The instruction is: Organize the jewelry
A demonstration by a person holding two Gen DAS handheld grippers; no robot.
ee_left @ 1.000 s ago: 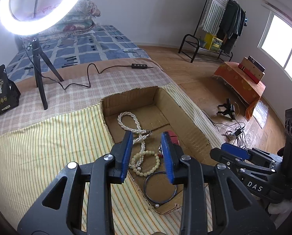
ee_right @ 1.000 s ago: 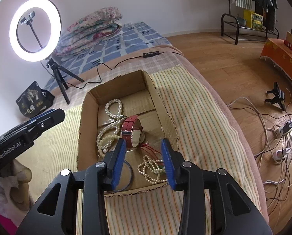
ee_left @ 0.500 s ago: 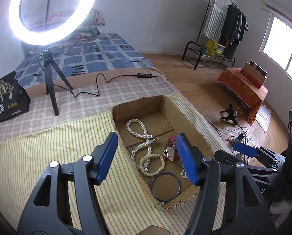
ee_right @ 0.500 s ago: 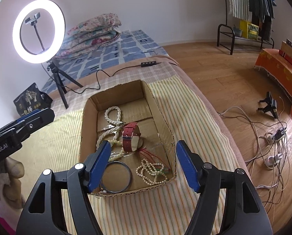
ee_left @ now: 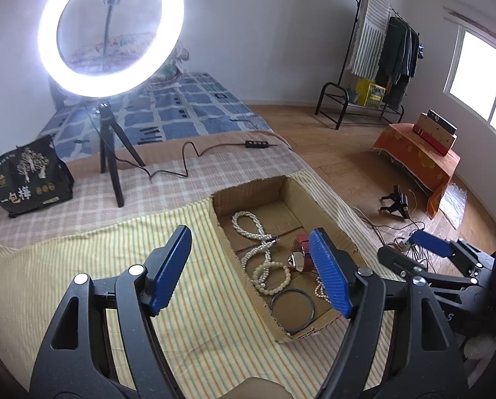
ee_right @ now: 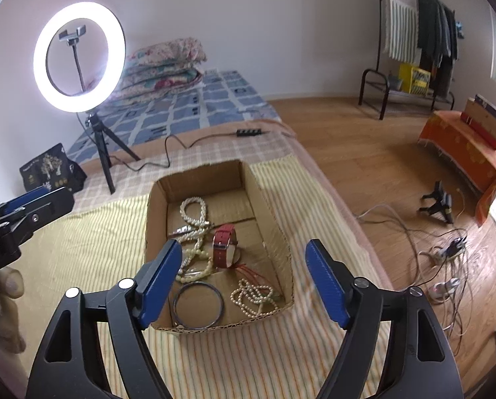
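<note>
A shallow cardboard box (ee_right: 271,219) (ee_left: 327,214) sits on a yellow striped cloth on the bed. It holds a pearl necklace (ee_right: 194,211) (ee_left: 248,224), a bead bracelet (ee_left: 271,276), a red-strapped watch (ee_right: 224,244) (ee_left: 302,252), a dark bangle (ee_right: 198,304) (ee_left: 292,309) and a small pearl strand (ee_right: 254,296). My left gripper (ee_left: 252,269) is open and empty, raised above the box's left wall. My right gripper (ee_right: 244,281) is open and empty, raised above the box's near end.
A lit ring light on a tripod (ee_left: 110,30) (ee_right: 80,56) stands behind the box, its cable (ee_left: 188,158) trailing across the bed. A black bag (ee_left: 28,174) sits at the far left. Cables and a power strip (ee_right: 450,249) lie on the wooden floor to the right.
Both grippers have opened wide and drawn back and up from the box. The jewelry stays in the box.
</note>
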